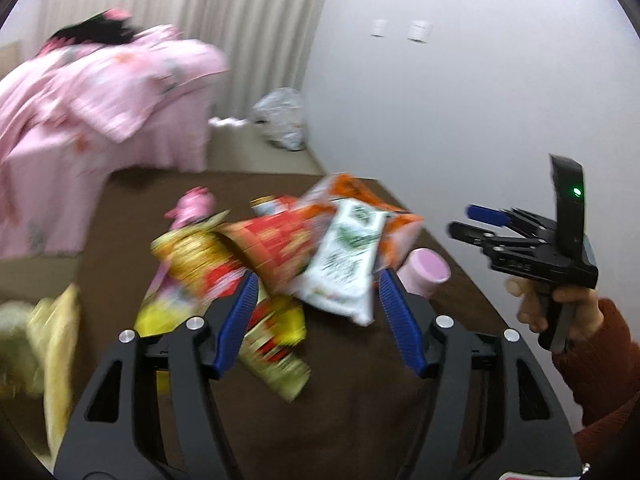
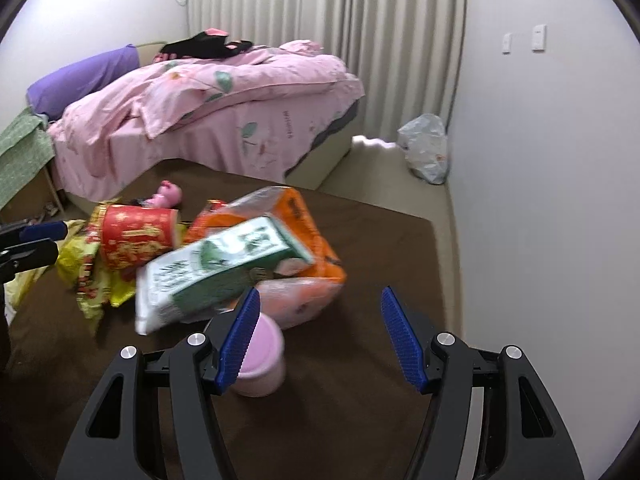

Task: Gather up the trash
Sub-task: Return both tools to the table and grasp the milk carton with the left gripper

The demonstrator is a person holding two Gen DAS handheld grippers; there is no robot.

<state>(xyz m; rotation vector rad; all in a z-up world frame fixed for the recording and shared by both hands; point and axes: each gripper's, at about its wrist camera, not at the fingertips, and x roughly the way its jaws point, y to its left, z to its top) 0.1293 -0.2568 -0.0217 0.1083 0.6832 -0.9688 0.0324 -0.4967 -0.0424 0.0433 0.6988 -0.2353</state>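
Note:
A heap of trash lies on a brown table (image 2: 360, 420): a white-green packet (image 2: 216, 276) (image 1: 344, 264), an orange bag (image 2: 304, 240) (image 1: 360, 200), a red tub (image 2: 136, 240) (image 1: 280, 240), yellow wrappers (image 1: 276, 344) (image 2: 92, 276) and a pink cup (image 2: 260, 360) (image 1: 426, 270). My left gripper (image 1: 316, 292) is open just above the yellow wrappers and the packet's near end. My right gripper (image 2: 318, 308) is open, its left finger over the pink cup. It also shows at the right of the left wrist view (image 1: 468, 222), beside the table, with its fingers apart.
A bed with a pink quilt (image 2: 224, 92) stands beyond the table. A clear plastic bag (image 2: 426, 148) (image 1: 282, 120) sits on the floor by the wall and curtain. A small pink toy (image 2: 168, 194) lies at the far side of the heap.

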